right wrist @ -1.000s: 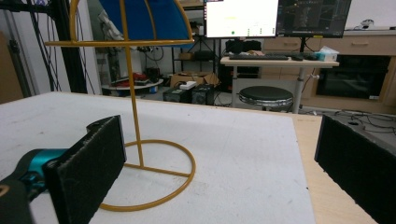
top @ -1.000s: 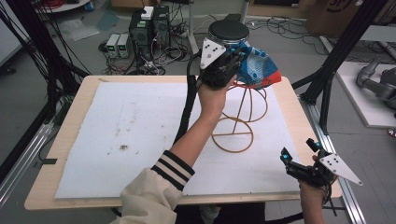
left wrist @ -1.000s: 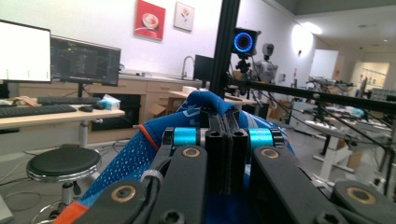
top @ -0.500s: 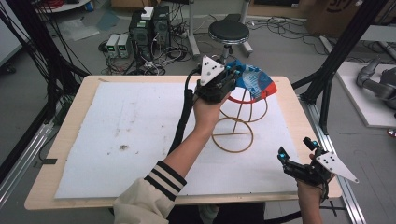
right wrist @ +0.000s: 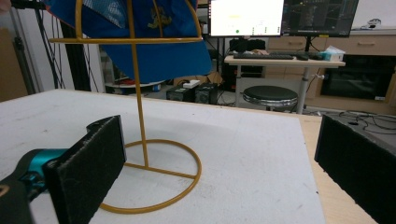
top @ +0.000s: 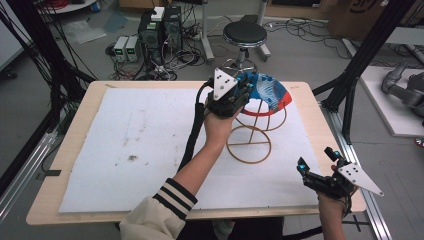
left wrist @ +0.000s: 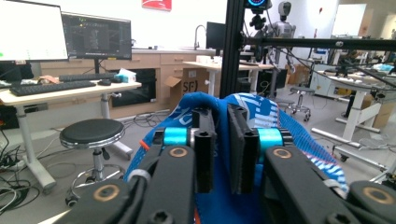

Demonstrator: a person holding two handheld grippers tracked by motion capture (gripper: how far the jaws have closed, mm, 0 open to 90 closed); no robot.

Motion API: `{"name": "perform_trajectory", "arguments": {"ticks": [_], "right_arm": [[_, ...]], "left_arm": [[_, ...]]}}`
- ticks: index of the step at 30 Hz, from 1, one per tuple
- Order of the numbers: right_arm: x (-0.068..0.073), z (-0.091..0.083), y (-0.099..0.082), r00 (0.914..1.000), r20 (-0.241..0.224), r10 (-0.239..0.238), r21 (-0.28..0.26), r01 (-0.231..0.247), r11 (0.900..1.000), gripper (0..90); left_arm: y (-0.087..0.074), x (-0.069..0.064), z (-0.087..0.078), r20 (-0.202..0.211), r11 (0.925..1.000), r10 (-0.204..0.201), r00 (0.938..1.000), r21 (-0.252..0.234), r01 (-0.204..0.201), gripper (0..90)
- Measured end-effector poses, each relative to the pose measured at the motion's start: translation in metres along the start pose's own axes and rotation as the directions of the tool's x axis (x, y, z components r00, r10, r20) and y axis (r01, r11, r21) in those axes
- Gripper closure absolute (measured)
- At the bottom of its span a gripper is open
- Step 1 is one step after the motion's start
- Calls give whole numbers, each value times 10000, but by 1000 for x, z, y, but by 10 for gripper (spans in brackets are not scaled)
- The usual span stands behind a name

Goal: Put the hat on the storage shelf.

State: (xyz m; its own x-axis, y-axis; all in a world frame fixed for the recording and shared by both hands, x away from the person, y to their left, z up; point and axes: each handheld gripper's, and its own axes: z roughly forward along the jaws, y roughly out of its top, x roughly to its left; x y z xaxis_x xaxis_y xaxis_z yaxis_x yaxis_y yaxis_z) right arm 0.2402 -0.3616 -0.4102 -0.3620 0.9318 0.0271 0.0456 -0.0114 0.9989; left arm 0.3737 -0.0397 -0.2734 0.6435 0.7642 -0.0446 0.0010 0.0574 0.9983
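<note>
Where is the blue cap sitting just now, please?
In the high view the blue cap sits atop the wire stand, toward the table's far right, beside the left gripper.

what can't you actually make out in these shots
- High view: where the left claw meets the blue cap, hidden under the claw's own body and grey plate.
- Left claw view: the gold wire stand, covered by cap fabric.
- Right claw view: the cap's top, cut off by the upper edge.
- Right claw view: the monitor's text, too small.

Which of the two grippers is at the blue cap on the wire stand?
The left gripper, jaws nearly together at the blue cap; the right gripper hangs open near the table's front corner.
</note>
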Motion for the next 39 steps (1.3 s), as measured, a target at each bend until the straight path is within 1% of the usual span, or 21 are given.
{"name": "perform_trajectory", "arguments": {"ticks": [4, 5, 7, 8, 11, 15, 22, 23, 24, 27, 28, 31, 32, 33, 34, 36, 37, 38, 39], "right_arm": [[1, 1, 0, 10000, -22, -28, 17, 28, 10000, 17], [1, 1, 0, 10000, -22, -28, 17, 28, 10000, 17], [1, 2, 0, 10000, -14, -34, 41, 35, 10000, 17], [2, 2, -1, 10000, -41, -23, 52, 24, 10000, 17], [3, 3, 0, 10000, -44, -59, 10, 59, 10000, 17], [3, 3, -1, 10000, -75, -8, 18, 8, 10000, 17], [5, 6, 0, 9999, -126, -69, 56, 70, 10000, 17], [6, 6, -1, 9999, -158, -60, 58, 61, 10000, 17], [6, 7, -1, 9998, -167, -71, 47, 72, 10000, 17], [7, 8, -1, 9998, -188, -63, 69, 64, 10000, 17], [7, 9, -1, 9998, -188, -53, 69, 54, 10000, 17], [6, 10, -1, 9998, -200, -73, 35, 74, 10000, 17], [7, 10, -1, 9998, -209, -64, 35, 64, 10000, 17], [7, 10, -1, 9998, -220, -4, 37, 5, 10000, 17], [7, 10, -1, 9997, -238, -36, 29, 37, 10000, 17], [8, 10, -1, 9997, -253, -14, 20, 14, 10000, 17], [8, 11, -1, 9996, -264, -94, -1, 94, 10000, 17], [8, 11, -1, 9996, -249, -89, -21, 89, 10000, 17], [8, 12, -1, 9997, -235, -68, -19, 68, 10000, 17]], "left_arm": [[-2, 2, -2, -57, 10000, -18, 10000, 35, 18, 727], [-3, 2, -3, -100, 10000, -22, 9999, 66, 22, 727], [-5, 3, -4, -97, 9999, -102, 9999, 94, 103, 654], [-7, 3, -4, -233, 9999, -79, 9997, 152, 83, 589], [-8, 5, -6, -325, 9998, -137, 9994, 151, 142, 509], [-9, 8, -12, -467, 9996, -219, 9987, 162, 227, 443], [-6, 12, -21, -532, 9994, -274, 9982, -203, 263, 331], [-6, 13, -22, -502, 9995, -240, 9984, -228, 229, 321], [-5, 15, -25, -314, 9993, -174, 9994, -330, 163, 313], [-5, 15, -28, -205, 9992, -50, 9998, -393, 42, 264], [-4, 15, -30, -257, 9989, -10, 9997, -463, -2, 236], [-3, 16, -34, -301, 9986, 87, 9995, -527, -103, 230], [-2, 18, -38, -353, 9979, 136, 9993, -628, -158, 230], [-2, 18, -38, -353, 9979, 136, 9993, -628, -158, 225], [-1, 18, -40, -410, 9978, 189, 9990, -622, -214, 206], [1, 21, -48, -633, 9974, 271, 9976, -657, -312, 196], [2, 22, -51, -715, 9968, 360, 9968, -680, -409, 190], [2, 22, -51, -715, 9968, 360, 9968, -680, -409, 182], [5, 25, -58, -935, 9958, 449, 9946, -747, -520, 177]]}}
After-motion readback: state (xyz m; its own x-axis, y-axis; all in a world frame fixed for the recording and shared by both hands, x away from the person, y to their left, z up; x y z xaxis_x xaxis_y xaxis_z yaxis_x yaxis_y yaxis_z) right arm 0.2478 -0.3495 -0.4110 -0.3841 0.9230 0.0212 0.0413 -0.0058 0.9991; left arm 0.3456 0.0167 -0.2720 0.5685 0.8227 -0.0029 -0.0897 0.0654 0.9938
